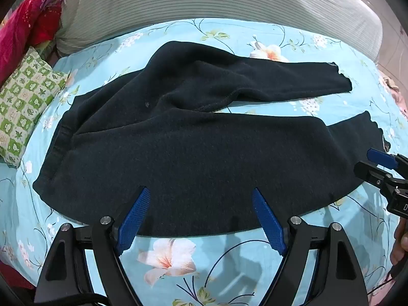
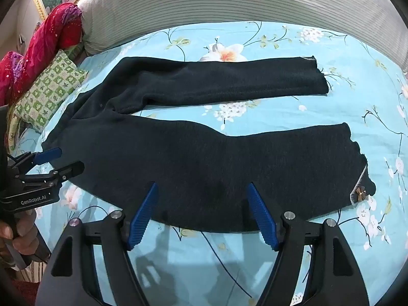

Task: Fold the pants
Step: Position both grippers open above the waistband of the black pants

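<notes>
Pants (image 1: 193,137), dark and soft, lie spread out flat on a bed with a light blue flower sheet (image 1: 178,260). At the far left a red cloth (image 1: 28,28) hangs down, and a green and white checked pillow (image 1: 25,102) sits under it, just beside the waist end of the pants. The waist is on the left side. From there two legs stretch out to the right, one far and one near, with a strip of blue sheet between them. The far leg ends in a rough cut edge. The near leg has a little brown flower decoration (image 2: 360,193) at its end on the right.

Behind the bed runs a long grey striped headboard (image 1: 216,0).

The left gripper (image 1: 201,201) hangs over the near edge of the pants, close to the waist part. Its blue fingers (image 1: 135,219) are spread wide and hold nothing. The right gripper (image 2: 201,195) hangs over the near leg, and its blue fingers (image 2: 262,216) are spread apart too, with nothing in them.
</notes>
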The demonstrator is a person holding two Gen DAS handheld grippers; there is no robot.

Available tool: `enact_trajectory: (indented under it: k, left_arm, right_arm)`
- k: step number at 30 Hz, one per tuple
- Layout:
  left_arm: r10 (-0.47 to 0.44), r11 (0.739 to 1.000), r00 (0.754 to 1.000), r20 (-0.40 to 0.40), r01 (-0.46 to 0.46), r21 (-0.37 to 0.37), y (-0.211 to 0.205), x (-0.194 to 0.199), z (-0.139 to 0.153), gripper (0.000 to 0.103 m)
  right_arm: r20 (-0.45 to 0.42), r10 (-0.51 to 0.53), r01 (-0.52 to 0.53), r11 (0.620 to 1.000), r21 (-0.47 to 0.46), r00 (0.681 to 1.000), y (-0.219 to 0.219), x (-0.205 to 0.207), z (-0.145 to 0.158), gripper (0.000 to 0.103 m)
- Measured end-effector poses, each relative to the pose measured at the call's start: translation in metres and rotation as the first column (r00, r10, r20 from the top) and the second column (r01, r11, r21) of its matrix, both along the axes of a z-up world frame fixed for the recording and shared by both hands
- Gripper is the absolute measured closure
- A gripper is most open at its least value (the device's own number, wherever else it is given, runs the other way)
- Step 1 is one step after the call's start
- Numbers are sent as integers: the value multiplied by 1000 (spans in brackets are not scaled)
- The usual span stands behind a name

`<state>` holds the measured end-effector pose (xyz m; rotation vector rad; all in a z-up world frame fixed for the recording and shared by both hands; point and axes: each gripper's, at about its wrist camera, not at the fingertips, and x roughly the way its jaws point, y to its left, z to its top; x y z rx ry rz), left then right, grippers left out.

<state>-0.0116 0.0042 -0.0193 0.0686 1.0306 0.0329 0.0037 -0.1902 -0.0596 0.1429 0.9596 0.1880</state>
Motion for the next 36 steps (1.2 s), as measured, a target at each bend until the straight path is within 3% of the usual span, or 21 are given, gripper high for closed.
enact_trajectory:
  k: [36]
  left_arm:
    - [-19,1000,1000,-18,19,-7,-3,8,-6,20]
  right_arm:
    - [25,-27,26,999,24,999,-10,3,-2,29]
